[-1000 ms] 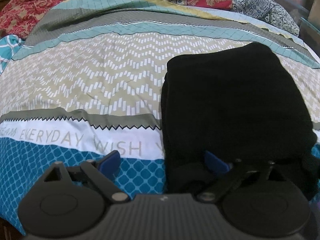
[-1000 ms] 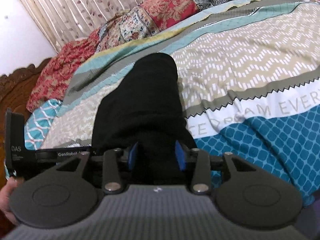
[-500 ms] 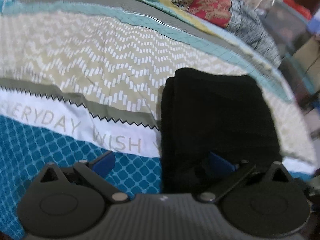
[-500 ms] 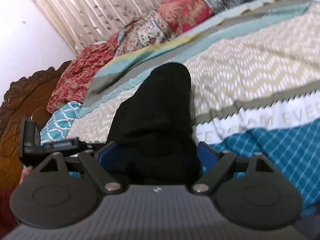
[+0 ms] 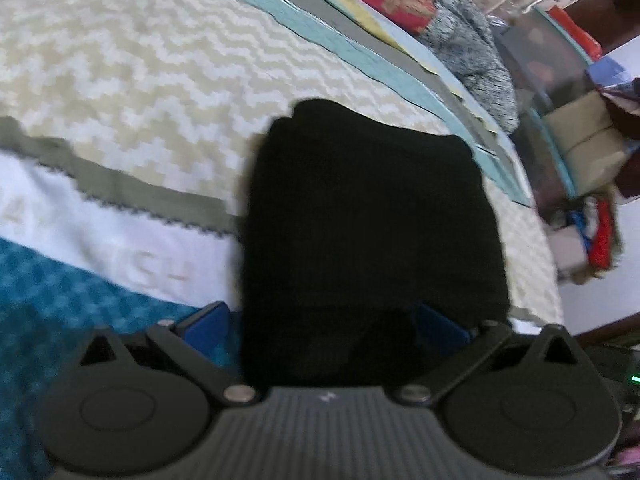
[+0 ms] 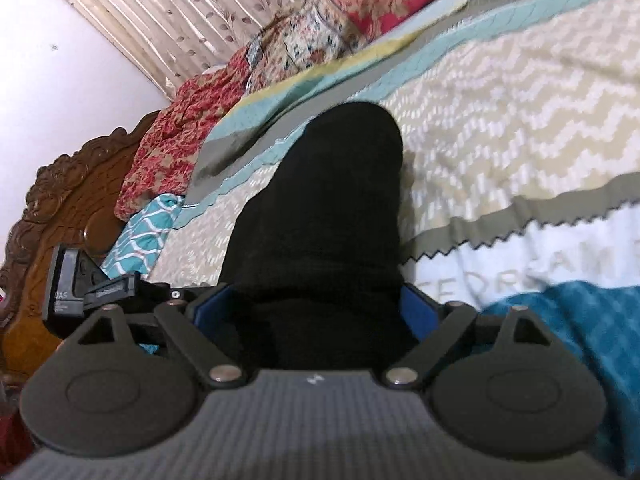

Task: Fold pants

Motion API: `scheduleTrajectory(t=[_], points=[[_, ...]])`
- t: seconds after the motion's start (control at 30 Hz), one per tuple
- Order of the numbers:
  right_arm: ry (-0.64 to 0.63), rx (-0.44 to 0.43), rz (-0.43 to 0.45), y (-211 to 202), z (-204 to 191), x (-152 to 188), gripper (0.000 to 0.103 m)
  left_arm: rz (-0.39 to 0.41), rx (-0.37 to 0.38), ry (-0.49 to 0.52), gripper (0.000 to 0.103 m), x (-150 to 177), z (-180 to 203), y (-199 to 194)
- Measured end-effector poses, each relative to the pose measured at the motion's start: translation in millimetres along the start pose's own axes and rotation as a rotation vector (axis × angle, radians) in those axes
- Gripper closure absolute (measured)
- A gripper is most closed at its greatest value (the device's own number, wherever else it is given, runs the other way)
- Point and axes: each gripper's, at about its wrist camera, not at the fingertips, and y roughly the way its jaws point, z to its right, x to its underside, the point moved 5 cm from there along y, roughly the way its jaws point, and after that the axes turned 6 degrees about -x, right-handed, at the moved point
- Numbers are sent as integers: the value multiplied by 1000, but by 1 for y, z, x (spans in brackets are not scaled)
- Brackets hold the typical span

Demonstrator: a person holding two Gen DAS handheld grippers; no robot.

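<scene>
Left wrist view: patterned bedspread (image 5: 120,92) as the working surface, broad and soft, likely chosen to let cloth lie flat. Black pants (image 5: 372,216) resting on it toward the near edge, already folded into a compact, thick rectangle with stacked layers showing along one side; matte, dark, no detail readable. Left tongs (image 5: 324,320) spread wide, blue pads on either side of the bundle's near end, not pinching.

Right wrist view: same pants (image 6: 320,216) seen lengthwise, narrow and rounded at the far end. Right tongs (image 6: 316,308) spread, just been opening, near end of the cloth between the pads but released, probably to leave the finished fold undisturbed. Carved headboard (image 6: 60,208) and heaped quilts (image 6: 320,28) beyond.
</scene>
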Motion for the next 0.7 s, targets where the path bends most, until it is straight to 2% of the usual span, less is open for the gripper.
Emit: scheduleTrajectory(t=[0.13,0.2,0.33,0.4,0.43,0.47,0.5,0.6,0.7], points=[[95,-78,-47,22,15,1,8,1,-18,13,0,-3,6,17],[82,-78,-37,26,12,-1,7,7,6,14,0,-6,5,20],[30,-53,-53,36,-1,-1,9,1,101,-31,0,-11,-8,22],[11,-43,-68,37,-2,-2,24,-1,135,-60,3,-13,-15,20],[21,-47,-74,35,-2,-3,28,8,126,-67,10,-13,-16,19],[37,-57,-78,34,-4,-4,34,21,95,-64,34,-14,-16,16],[34,-68,-81,31,-7,-6,38,21,103,-65,47,-15,-13,13],[-69,-123,-74,22,-36,-15,39,77,224,-50,51,-27,9,-12],[-148,-172,0,12,-63,-36,39,190,238,44,51,-50,35,-41]])
